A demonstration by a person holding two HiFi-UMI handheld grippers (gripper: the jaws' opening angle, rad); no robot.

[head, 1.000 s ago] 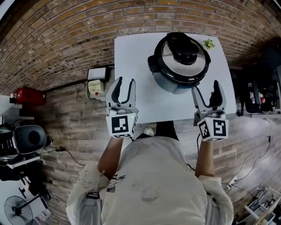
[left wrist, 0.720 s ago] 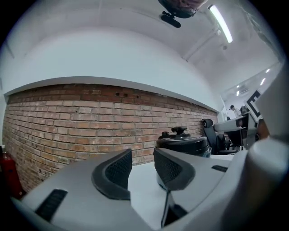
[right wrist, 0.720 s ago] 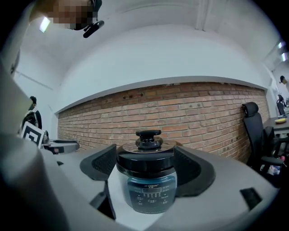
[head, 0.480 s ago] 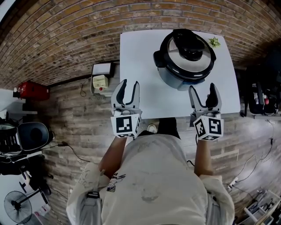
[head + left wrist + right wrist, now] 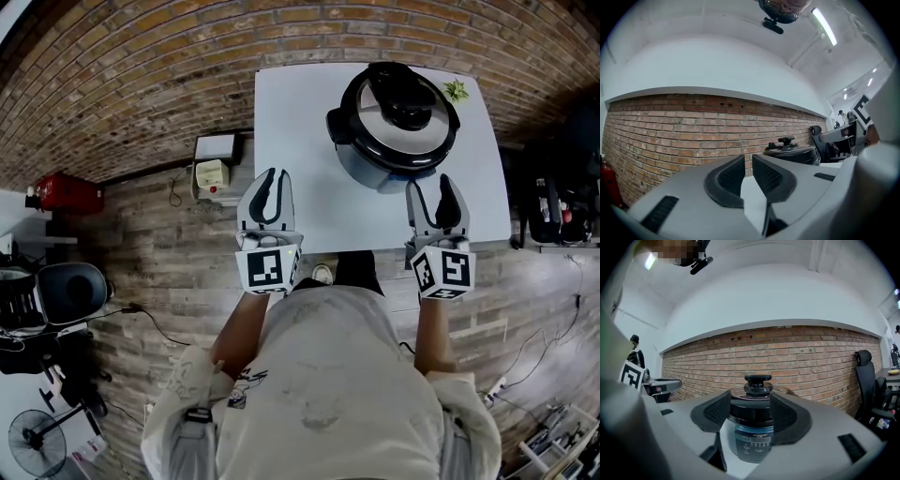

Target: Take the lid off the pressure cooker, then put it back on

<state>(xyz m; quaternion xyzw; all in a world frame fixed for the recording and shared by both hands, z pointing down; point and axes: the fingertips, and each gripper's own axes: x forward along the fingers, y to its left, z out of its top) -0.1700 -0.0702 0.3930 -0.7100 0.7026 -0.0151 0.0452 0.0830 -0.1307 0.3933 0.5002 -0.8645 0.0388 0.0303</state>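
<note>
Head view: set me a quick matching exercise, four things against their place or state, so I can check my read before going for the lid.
1 lid
2 left tool
3 right tool
4 green sprig

A far right corner of the table
B seated on the cooker
C jaws nearly together, empty
D jaws wider apart, facing cooker

Pairs: 1-B, 2-C, 3-D, 4-A. Both tools' jaws have just been closing on nothing.

Bright, even light fell from a ceiling strip lamp [image 5: 824,26]; the lid [image 5: 375,125] gleamed; fisheye edges curved, corners dark.
</note>
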